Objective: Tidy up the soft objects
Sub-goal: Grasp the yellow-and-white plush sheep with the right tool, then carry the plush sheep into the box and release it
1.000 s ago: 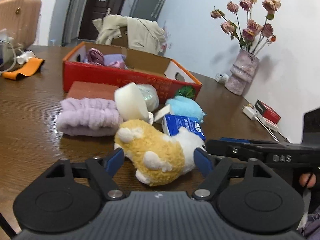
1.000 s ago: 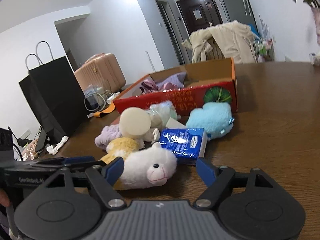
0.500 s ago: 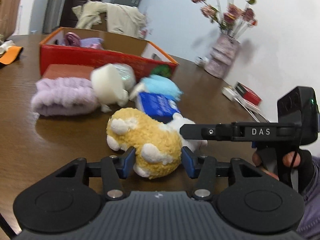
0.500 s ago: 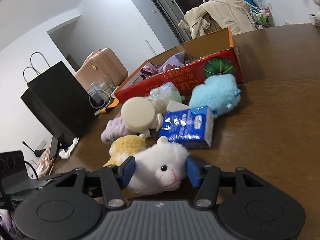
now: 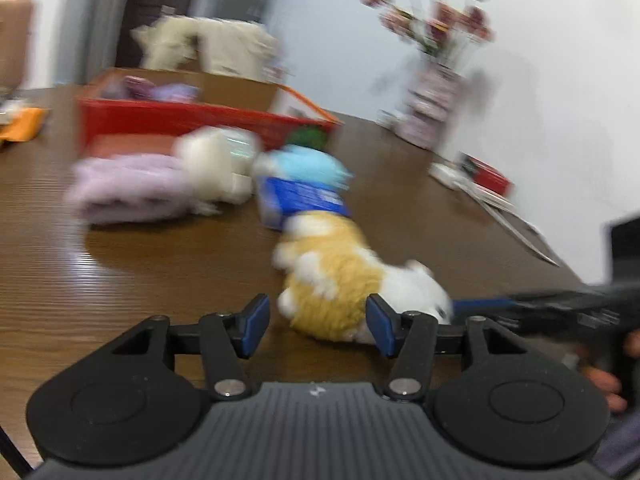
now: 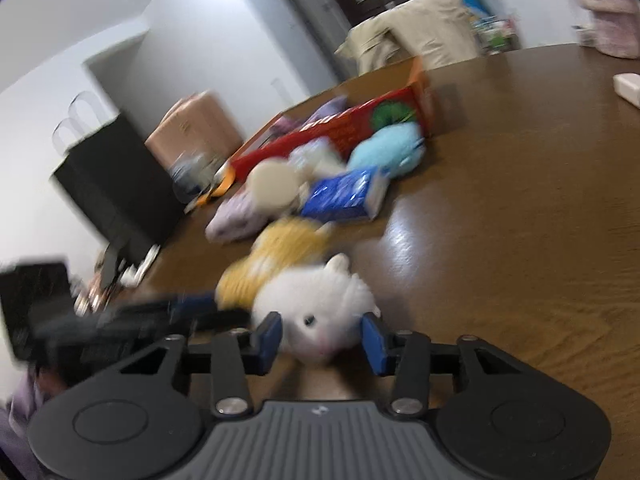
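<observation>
A yellow and white plush sheep (image 5: 344,280) lies near the front of the brown table. My right gripper (image 6: 322,338) is shut on its white head (image 6: 316,308). My left gripper (image 5: 316,326) is open around its yellow rump, with a gap at the left finger. Behind lie a lilac fluffy band (image 5: 128,188), a cream sponge roll (image 5: 216,168), a blue tissue pack (image 5: 300,200) and a light blue plush (image 5: 308,164). A red cardboard box (image 5: 180,120) with soft items stands behind them. Both views are blurred.
A vase of dried flowers (image 5: 432,112) stands at the back right, with a power strip and a red box (image 5: 486,172) near it. A black paper bag (image 6: 116,184) and a pink suitcase (image 6: 196,128) are beside the table. An orange item (image 5: 24,128) lies far left.
The sheep has been pulled nearer and to the right, away from the pile. My right gripper has closed on its head. My left gripper has opened wider than half a second ago.
</observation>
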